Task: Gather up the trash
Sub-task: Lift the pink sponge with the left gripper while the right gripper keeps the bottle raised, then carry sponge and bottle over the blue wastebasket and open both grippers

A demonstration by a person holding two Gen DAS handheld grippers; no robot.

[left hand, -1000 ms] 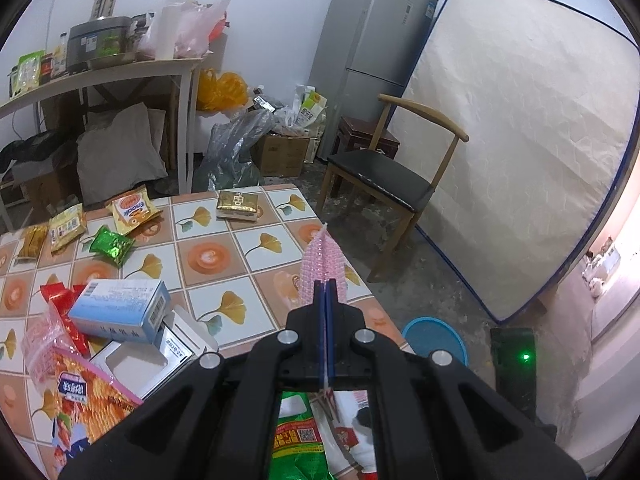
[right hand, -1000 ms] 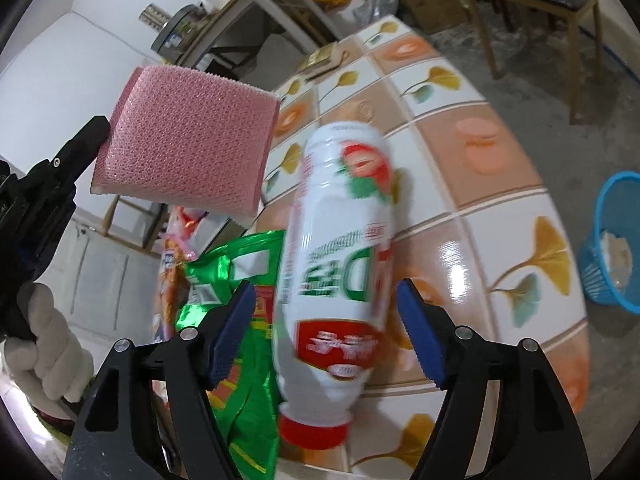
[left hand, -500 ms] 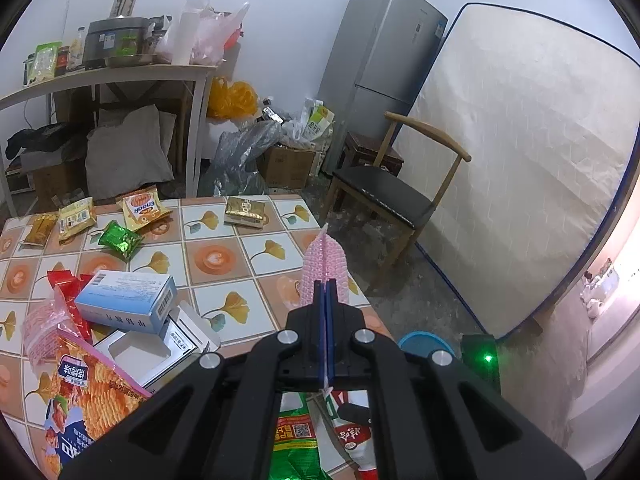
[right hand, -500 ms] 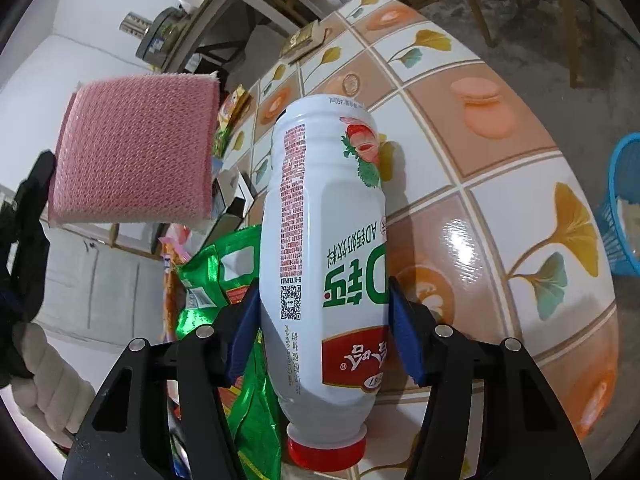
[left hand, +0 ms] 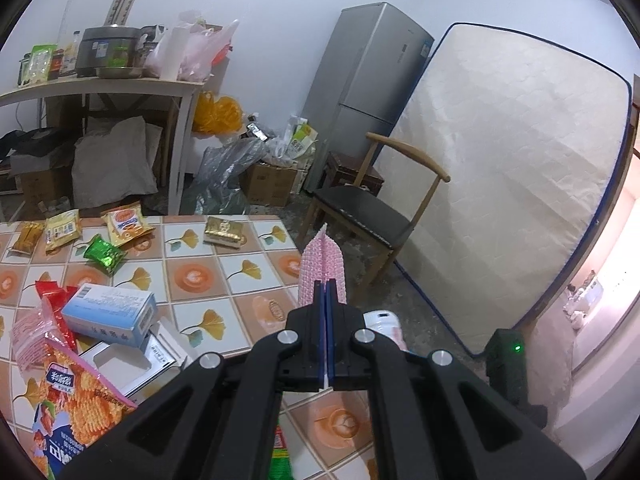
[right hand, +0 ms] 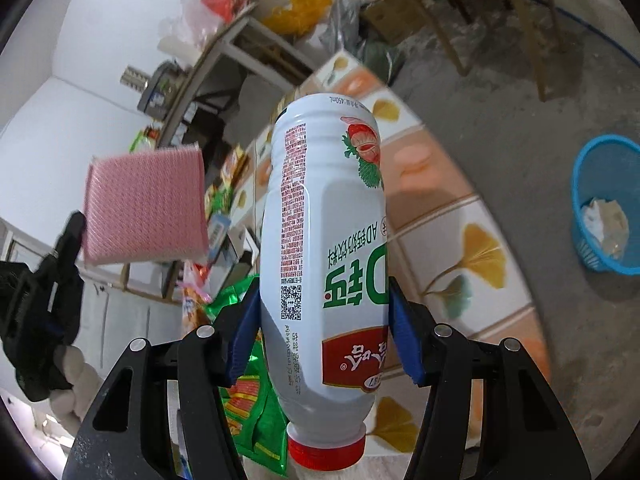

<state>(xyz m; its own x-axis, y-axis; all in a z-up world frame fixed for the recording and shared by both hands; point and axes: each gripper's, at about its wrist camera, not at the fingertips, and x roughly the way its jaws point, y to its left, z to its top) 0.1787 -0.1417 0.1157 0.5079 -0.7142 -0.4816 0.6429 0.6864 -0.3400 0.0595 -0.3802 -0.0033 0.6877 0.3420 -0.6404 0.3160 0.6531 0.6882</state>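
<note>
My right gripper (right hand: 324,320) is shut on a white drink bottle (right hand: 324,240) with a strawberry label, both blue pads pressing its sides. The red cap (right hand: 326,450) points back toward the camera, and the bottle hangs above the tiled table (right hand: 460,216). My left gripper (left hand: 325,292) is shut on a pink scouring cloth (left hand: 323,258), seen edge-on above the table's right edge. In the right wrist view the same pink cloth (right hand: 144,206) hangs to the left of the bottle. A blue trash basket (right hand: 604,204) with crumpled paper in it stands on the floor to the right.
Several snack packets (left hand: 120,224), a blue box (left hand: 108,312), a white carton (left hand: 120,364) and a chips bag (left hand: 72,412) lie on the table. A green packet (right hand: 256,412) lies under the bottle. A wooden chair (left hand: 368,216), a mattress (left hand: 500,184) and a fridge (left hand: 360,92) stand beyond.
The right jaws closed onto the bottle and lifted it off the table, swinging it toward the table's edge. The left gripper rose a little with the pink cloth.
</note>
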